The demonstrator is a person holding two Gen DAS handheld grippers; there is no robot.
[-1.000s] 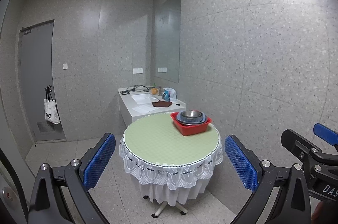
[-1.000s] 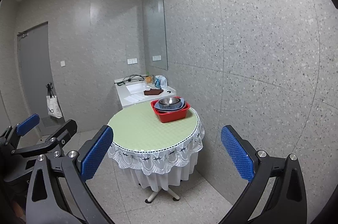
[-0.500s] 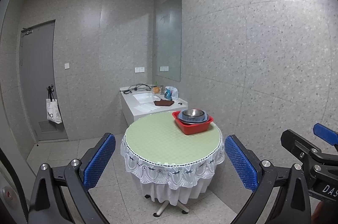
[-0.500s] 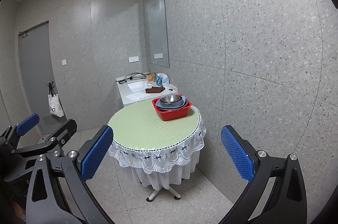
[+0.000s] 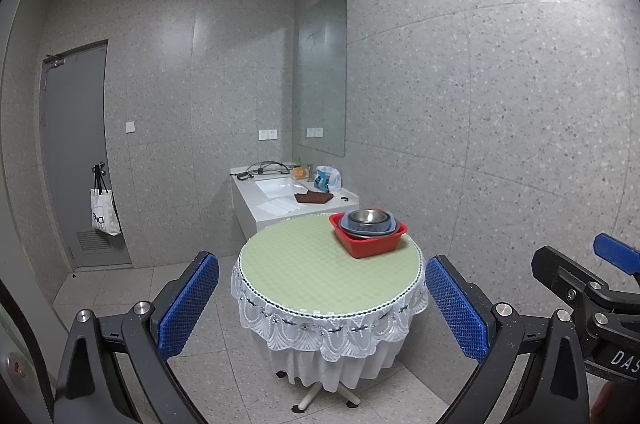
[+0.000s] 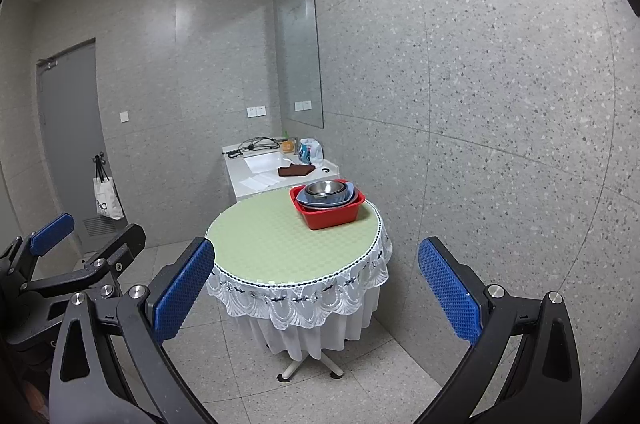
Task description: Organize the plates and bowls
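Both the left gripper [image 5: 322, 298] and the right gripper [image 6: 316, 282] are held wide apart, empty; blue dimpled pads [image 5: 188, 304] are fitted. On the round table [image 5: 304, 268], well beyond them, a red rectangular plastic tub [image 5: 370, 238] is set at the far edge. A steel bowl [image 5: 368, 218] is nested inside on blue-grey dishes, whose count cannot be told. The pedestal is partly hidden by white lace [image 5: 332, 320].
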